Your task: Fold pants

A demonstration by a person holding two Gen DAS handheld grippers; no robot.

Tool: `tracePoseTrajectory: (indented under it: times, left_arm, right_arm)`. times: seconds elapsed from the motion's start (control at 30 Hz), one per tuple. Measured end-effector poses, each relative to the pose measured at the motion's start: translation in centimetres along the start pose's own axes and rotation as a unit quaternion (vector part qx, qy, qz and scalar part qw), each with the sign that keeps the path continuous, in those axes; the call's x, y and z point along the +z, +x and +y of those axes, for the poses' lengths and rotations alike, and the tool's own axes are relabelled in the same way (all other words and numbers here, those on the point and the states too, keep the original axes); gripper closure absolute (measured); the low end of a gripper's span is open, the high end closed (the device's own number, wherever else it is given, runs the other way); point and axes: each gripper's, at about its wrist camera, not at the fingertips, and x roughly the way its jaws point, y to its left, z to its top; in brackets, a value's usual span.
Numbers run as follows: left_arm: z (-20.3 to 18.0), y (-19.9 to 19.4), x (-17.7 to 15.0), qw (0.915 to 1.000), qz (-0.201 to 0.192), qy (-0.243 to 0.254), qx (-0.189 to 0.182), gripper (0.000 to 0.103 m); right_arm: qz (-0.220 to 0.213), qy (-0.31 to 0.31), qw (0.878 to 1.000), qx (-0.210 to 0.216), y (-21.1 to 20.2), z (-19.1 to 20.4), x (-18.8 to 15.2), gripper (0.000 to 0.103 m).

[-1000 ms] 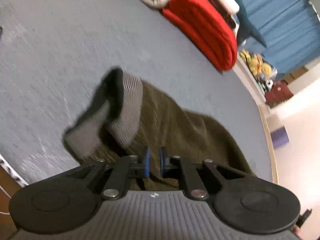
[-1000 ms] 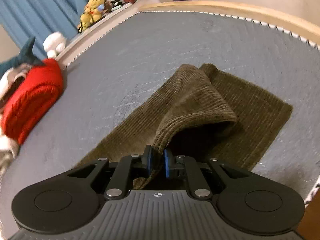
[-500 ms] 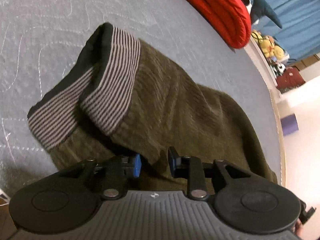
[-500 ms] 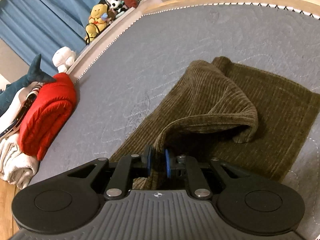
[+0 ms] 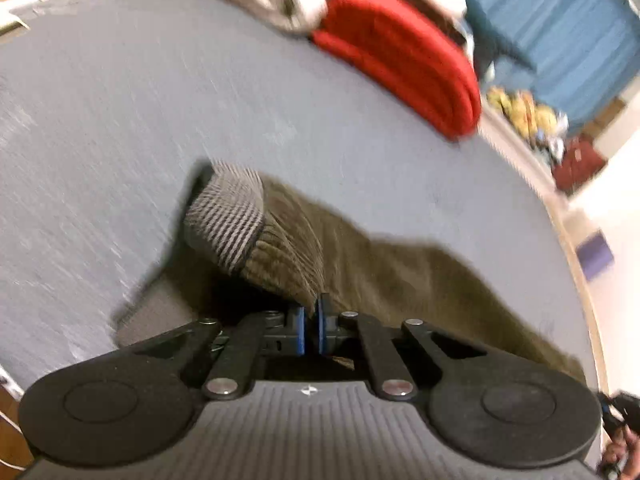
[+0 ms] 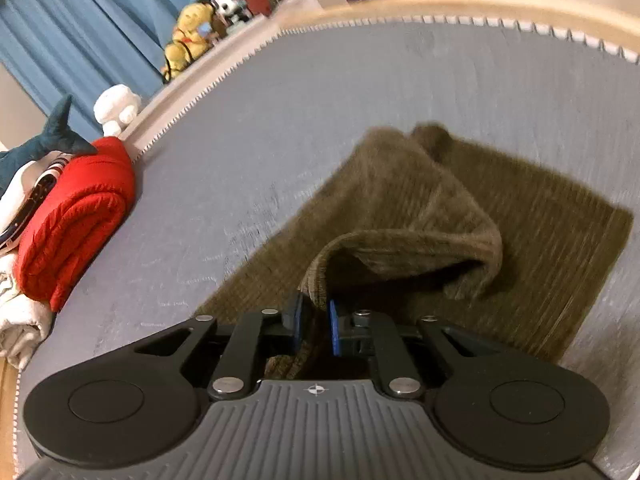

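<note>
Left wrist view: we are pinching the olive corduroy pants (image 5: pixel 400 272) near the striped waistband (image 5: pixel 226 224), our left gripper (image 5: pixel 310 322) having just closed tight on a fold at 6 o'clock. We judge both hands should be rising evenly.

Right wrist view: our right gripper (image 6: pixel 314 326) is clamping a raised ridge, the rest lying flat on the grey bed (image 6: pixel 360 92) toward 2 o'clock. A red bundle (image 6: pixel 76 216) is sitting at 9 o'clock.

Left gripper (image 5: pixel 311 322) just closed, right gripper (image 6: pixel 315 326) clamped
</note>
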Motion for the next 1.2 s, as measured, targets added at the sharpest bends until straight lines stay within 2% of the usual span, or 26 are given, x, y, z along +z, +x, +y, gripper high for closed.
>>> tracePoseTrajectory:
  times: [0.1, 0.13, 0.2, 0.27, 0.33, 0.37, 0.4, 0.43, 0.47, 0.5, 0.53, 0.57, 0.6, 0.63, 0.73, 0.8, 0.9, 0.97, 1.07, 1.2]
  left_arm:
    - [1.3, -2.5, 1.1, 0.9985, -0.05, -0.02, 0.013, 0.099]
    - [1.7, -3.0, 1.2, 0.9981, -0.055, -0.024, 0.017, 0.099]
    - [2.0, -2.9, 0.7, 0.9985, -0.036, -0.031, 0.026, 0.099]
    - [2.6, -1.5, 0.1, 0.9974, 0.01, -0.053, 0.047, 0.099]
    - [3.9, -0.1, -0.3, 0.9913, 0.057, -0.103, 0.059, 0.096]
    - [4.3, 0.0, -0.3, 0.9882, 0.065, -0.117, 0.074, 0.091]
    - [4.6, -0.1, -0.1, 0.9864, 0.059, -0.124, 0.09, 0.084]
    - [4.8, -0.6, 0.1, 0.9854, 0.05, -0.124, 0.105, 0.064]
    - [4.7, -1.2, 0.3, 0.9845, 0.032, -0.12, 0.124, 0.052]
    - [4.3, -1.5, 0.6, 0.9836, 0.016, -0.114, 0.139, 0.049]
    - [3.6, -2.2, 0.7, 0.9819, -0.01, -0.099, 0.161, 0.049]
    - [2.9, -2.6, 0.8, 0.9812, -0.03, -0.085, 0.171, 0.048]
    - [2.3, -3.2, 0.7, 0.9811, -0.047, -0.072, 0.173, 0.048]
    - [1.9, -3.6, 0.7, 0.9816, -0.06, -0.056, 0.172, 0.047]
    - [-1.6, -3.1, 0.4, 0.9857, -0.077, 0.0, 0.149, 0.046]
    - [-3.5, -2.9, -0.5, 0.9886, -0.073, 0.043, 0.124, 0.044]
    - [-7.3, -1.3, -1.9, 0.9883, -0.061, 0.099, 0.098, 0.044]
    - [-9.2, 0.0, -2.7, 0.9883, -0.044, 0.123, 0.079, 0.044]
    - [-11.3, 1.0, -3.6, 0.9853, -0.039, 0.153, 0.065, 0.043]
    - [-13.1, 2.0, -4.5, 0.9829, -0.033, 0.174, 0.049, 0.042]
  right_arm:
    - [-0.054, -0.012, 0.998, 0.008, -2.5, 0.9, 0.4, 0.092]
    - [-0.07, -0.012, 0.997, 0.013, -3.3, 1.1, 0.4, 0.092]
    - [-0.091, -0.026, 0.995, 0.012, -4.7, 1.7, 0.2, 0.092]
    - [-0.068, -0.051, 0.996, -0.023, -4.4, 2.3, -0.3, 0.092]
    - [-0.001, -0.053, 0.996, -0.074, -2.7, 1.6, -1.0, 0.091]
    - [0.032, -0.033, 0.995, -0.093, -1.8, 0.6, -1.4, 0.091]
    - [0.062, -0.008, 0.993, -0.104, -1.0, -0.5, -1.7, 0.091]
    - [0.081, 0.011, 0.991, -0.106, -0.5, -1.5, -1.8, 0.09]
    - [0.086, 0.022, 0.99, -0.107, -0.3, -2.2, -1.9, 0.087]
    - [0.082, 0.035, 0.99, -0.105, -0.4, -2.9, -1.7, 0.086]
    - [0.073, 0.049, 0.991, -0.102, -0.7, -3.5, -1.4, 0.081]
    - [0.064, 0.067, 0.991, -0.097, -1.0, -4.1, -1.1, 0.066]
    - [0.054, 0.089, 0.99, -0.092, -1.3, -4.9, -0.7, 0.059]
    - [0.043, 0.11, 0.989, -0.087, -1.7, -5.4, -0.4, 0.052]
    - [0.019, 0.158, 0.985, -0.067, -2.1, -7.8, 0.5, 0.051]
    - [0.005, 0.189, 0.981, -0.055, -2.2, -9.2, 1.1, 0.051]
    - [-0.013, 0.229, 0.973, -0.037, -2.3, -11.3, 1.6, 0.051]
    - [-0.016, 0.253, 0.967, -0.013, -1.8, -12.5, 1.8, 0.049]
    - [-0.01, 0.276, 0.961, 0.024, -1.0, -14.1, 2.3, 0.046]
    - [-0.005, 0.279, 0.959, 0.04, -0.3, -15.0, 2.8, 0.046]
